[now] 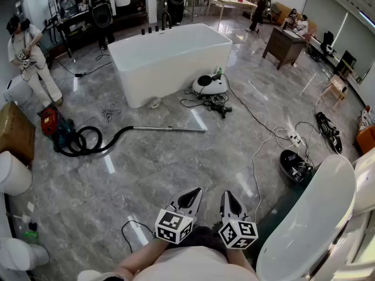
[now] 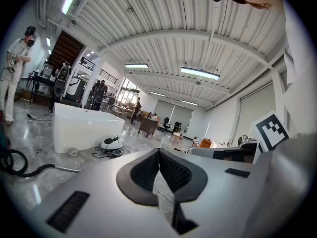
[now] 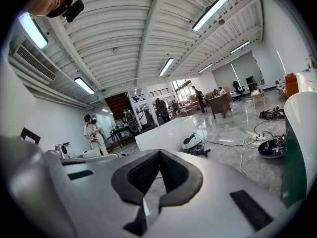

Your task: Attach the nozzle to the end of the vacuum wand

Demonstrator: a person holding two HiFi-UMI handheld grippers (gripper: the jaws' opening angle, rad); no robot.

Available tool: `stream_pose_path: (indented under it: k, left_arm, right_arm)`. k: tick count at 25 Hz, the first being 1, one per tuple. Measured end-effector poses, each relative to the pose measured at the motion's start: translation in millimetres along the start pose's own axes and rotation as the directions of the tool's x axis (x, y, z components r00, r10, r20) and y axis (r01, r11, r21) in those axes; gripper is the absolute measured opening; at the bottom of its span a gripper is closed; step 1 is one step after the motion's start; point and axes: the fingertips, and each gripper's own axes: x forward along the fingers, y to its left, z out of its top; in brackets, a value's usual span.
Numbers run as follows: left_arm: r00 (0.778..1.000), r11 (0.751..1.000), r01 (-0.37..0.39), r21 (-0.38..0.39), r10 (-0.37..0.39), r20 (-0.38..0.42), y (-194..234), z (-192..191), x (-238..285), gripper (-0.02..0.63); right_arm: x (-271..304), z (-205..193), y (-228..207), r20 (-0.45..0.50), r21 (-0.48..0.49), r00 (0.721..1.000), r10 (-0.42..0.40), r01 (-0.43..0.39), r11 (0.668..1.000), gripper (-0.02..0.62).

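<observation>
A red vacuum body [image 1: 50, 122] sits on the grey marble floor at the left, its black hose [image 1: 82, 140] coiled beside it. A silver wand [image 1: 170, 129] lies flat, with its free end pointing right. A dark part [image 1: 221, 108] lies among cables past that end; I cannot tell whether it is the nozzle. My left gripper [image 1: 196, 193] and right gripper [image 1: 227, 195] are side by side near my body, far from the wand, both shut and empty. The wand [image 2: 64, 168] also shows low at the left in the left gripper view.
A white bathtub [image 1: 170, 57] stands behind the wand, with a white rounded device [image 1: 210, 85] and cables beside it. Another white tub [image 1: 316, 215] is close on my right. A power strip [image 1: 295, 138], a black bowl [image 1: 296, 165] and a person [image 1: 29, 57] are nearby.
</observation>
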Motion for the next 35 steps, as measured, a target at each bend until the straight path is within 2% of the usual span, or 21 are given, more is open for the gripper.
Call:
stream_pose_path:
  k: [7, 13, 35]
  left_arm:
    - [1.000, 1.000, 0.002, 0.005, -0.002, 0.007, -1, 3, -1, 0.009]
    - [1.000, 1.000, 0.011, 0.011, -0.011, 0.013, -5, 4, -2, 0.009]
    - [1.000, 0.998, 0.023, 0.052, -0.024, 0.003, -4, 2, -11, 0.009]
  right_arm:
    - [0, 3, 0, 0.012, -0.010, 1.000, -0.008, 0.008, 1.000, 0.015]
    - [-5, 8, -1, 0.047, 0.026, 0.999, 0.000, -0.002, 1.000, 0.015]
    - [-6, 0, 0, 0.057, 0.039, 0.997, -0.043, 0.041, 0.998, 0.015]
